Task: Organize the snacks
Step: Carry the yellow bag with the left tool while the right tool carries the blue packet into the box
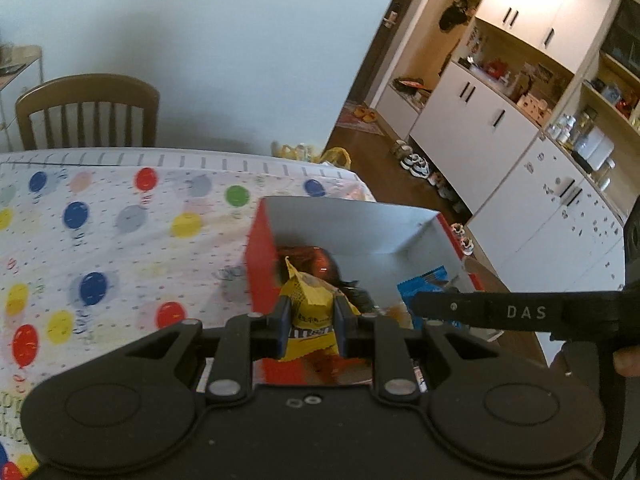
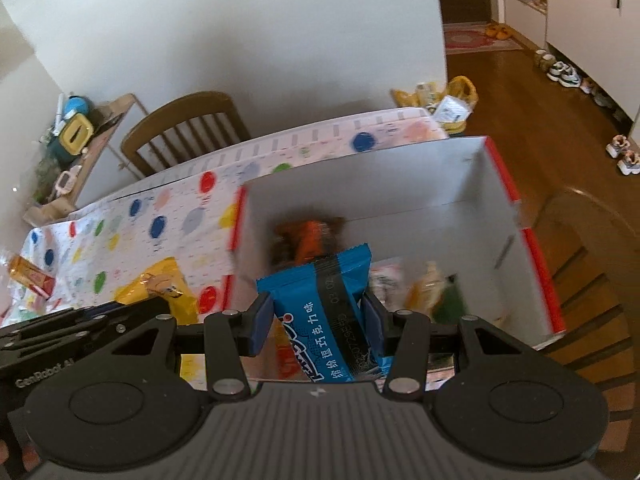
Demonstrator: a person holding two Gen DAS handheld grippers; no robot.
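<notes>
1. Left wrist view: my left gripper [image 1: 310,322] sits over the near left corner of the red-walled box [image 1: 262,264] on the balloon-print tablecloth [image 1: 100,240]. A wooden chair [image 1: 86,110] stands beyond. The right gripper's black arm [image 1: 500,312] crosses at right. Fingers clamp the yellow candy bag [image 1: 310,308].

2. Right wrist view: my right gripper [image 2: 318,322] hangs above the box [image 2: 536,264], whose contents are blurred. Fingers pinch the blue chocolate packet [image 2: 324,300]. An orange pack [image 2: 30,280] lies far left on the cloth.

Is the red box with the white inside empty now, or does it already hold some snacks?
Not empty. The red box is open on top, and an orange-brown packet and other blurred wrappers lie inside.
</notes>
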